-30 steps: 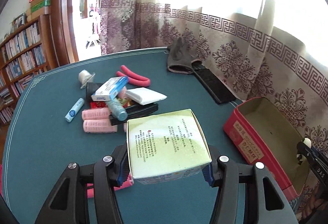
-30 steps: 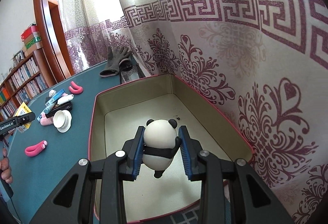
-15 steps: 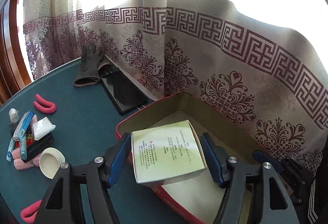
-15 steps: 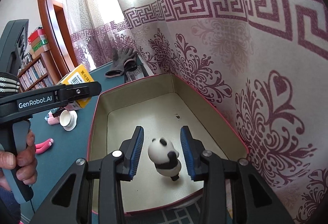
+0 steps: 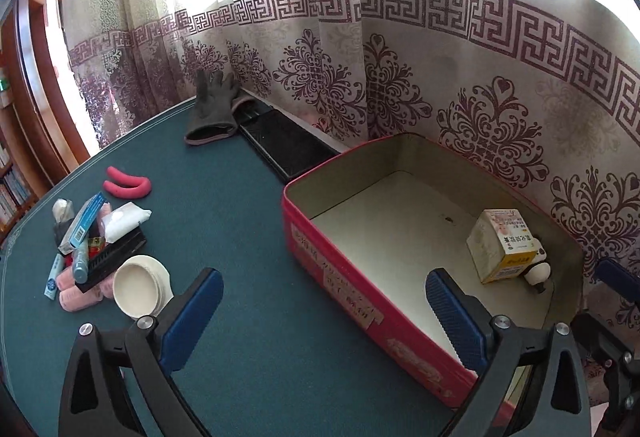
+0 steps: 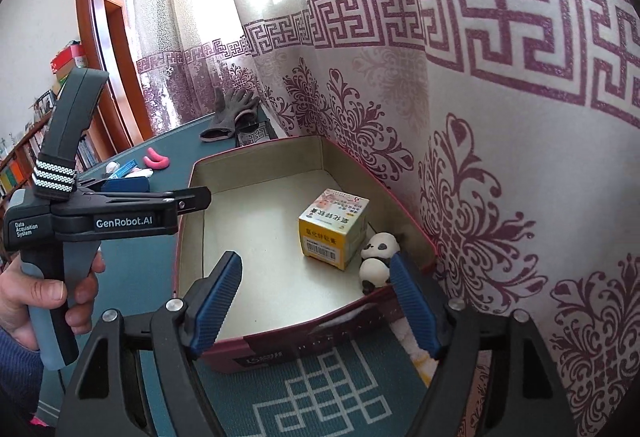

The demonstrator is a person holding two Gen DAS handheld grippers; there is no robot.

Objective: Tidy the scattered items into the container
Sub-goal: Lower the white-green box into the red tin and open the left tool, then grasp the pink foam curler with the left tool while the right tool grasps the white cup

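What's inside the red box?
Inside the red box sit a small carton and a toy panda, close together near one corner. The rest of its floor looks bare; the near wall hides a strip.

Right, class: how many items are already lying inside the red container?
2. A yellow-and-white carton sits on the floor of the red container toward its curtain-side wall, and a panda figurine stands right beside it in the near corner. Nothing else shows inside.
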